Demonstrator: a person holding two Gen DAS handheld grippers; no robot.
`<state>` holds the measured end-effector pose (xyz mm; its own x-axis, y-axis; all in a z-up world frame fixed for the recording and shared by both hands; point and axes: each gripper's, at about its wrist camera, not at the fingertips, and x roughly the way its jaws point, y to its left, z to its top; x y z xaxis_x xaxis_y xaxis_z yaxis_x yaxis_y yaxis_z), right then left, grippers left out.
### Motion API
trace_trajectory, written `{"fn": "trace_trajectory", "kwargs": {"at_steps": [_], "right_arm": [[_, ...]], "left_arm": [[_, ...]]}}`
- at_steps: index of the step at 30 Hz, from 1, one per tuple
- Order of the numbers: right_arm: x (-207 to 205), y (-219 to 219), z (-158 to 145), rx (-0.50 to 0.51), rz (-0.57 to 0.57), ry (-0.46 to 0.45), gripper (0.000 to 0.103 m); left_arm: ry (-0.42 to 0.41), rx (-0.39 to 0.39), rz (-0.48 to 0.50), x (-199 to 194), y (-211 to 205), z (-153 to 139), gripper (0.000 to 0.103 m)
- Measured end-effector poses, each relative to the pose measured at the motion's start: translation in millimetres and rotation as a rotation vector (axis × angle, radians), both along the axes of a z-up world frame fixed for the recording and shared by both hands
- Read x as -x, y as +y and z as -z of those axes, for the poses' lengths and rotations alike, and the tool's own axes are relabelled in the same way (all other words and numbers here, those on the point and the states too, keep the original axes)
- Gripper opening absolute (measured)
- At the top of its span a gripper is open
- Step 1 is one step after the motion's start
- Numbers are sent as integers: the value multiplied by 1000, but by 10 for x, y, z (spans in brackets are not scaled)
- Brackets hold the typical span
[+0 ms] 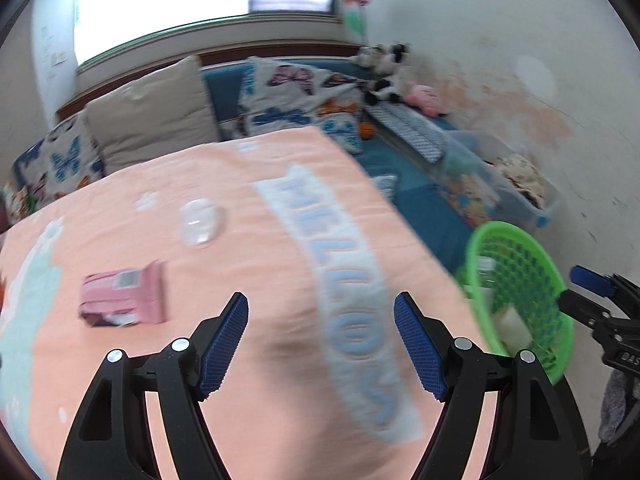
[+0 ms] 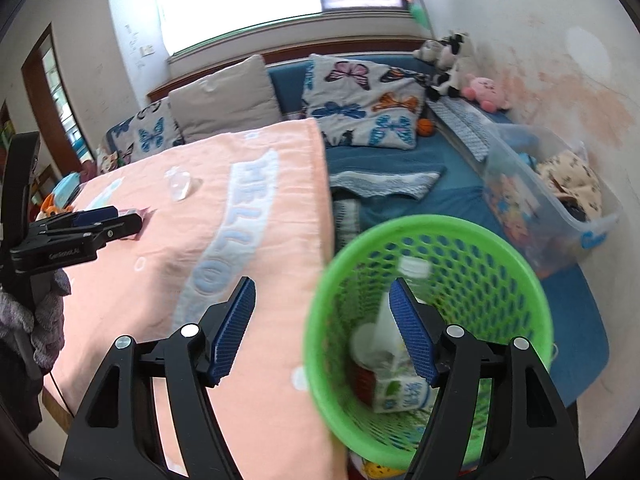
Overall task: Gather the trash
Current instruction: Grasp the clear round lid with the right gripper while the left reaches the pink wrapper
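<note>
both tongs open & empty: left tongs point(image 1: 321, 336) over peach towel point(image 1: 248, 208), right tongs point(image 2: 322, 330) at green basket point(image 2: 520, 256) rim. pink carton point(image 1: 124, 298) & clear plastic cup point(image 1: 201, 222) lie on towel; more trash inside basket.

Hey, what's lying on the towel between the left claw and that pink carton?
Nothing. In the left wrist view, only bare peach towel separates the open left claw from the pink carton. The clear plastic cup lies farther back, beyond the carton.
</note>
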<state>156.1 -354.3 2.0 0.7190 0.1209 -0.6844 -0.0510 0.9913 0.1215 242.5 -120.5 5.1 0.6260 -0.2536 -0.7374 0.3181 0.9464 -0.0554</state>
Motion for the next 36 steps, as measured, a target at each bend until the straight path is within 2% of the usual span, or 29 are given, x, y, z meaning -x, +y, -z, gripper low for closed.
{"fn": "trace_trajectory", "kwargs": {"at_steps": [14, 25, 36], "right_arm": [[-604, 735, -3, 6, -130, 12, 70], [-1260, 1350, -60, 33, -232, 6, 70], [-2054, 2102, 289, 34, -338, 51, 70]], "left_arm": [[11, -36, -240, -377, 1124, -1, 73], [22, -83, -328, -629, 1669, -24, 73], [68, -55, -382, -827, 2037, 152, 73]]}}
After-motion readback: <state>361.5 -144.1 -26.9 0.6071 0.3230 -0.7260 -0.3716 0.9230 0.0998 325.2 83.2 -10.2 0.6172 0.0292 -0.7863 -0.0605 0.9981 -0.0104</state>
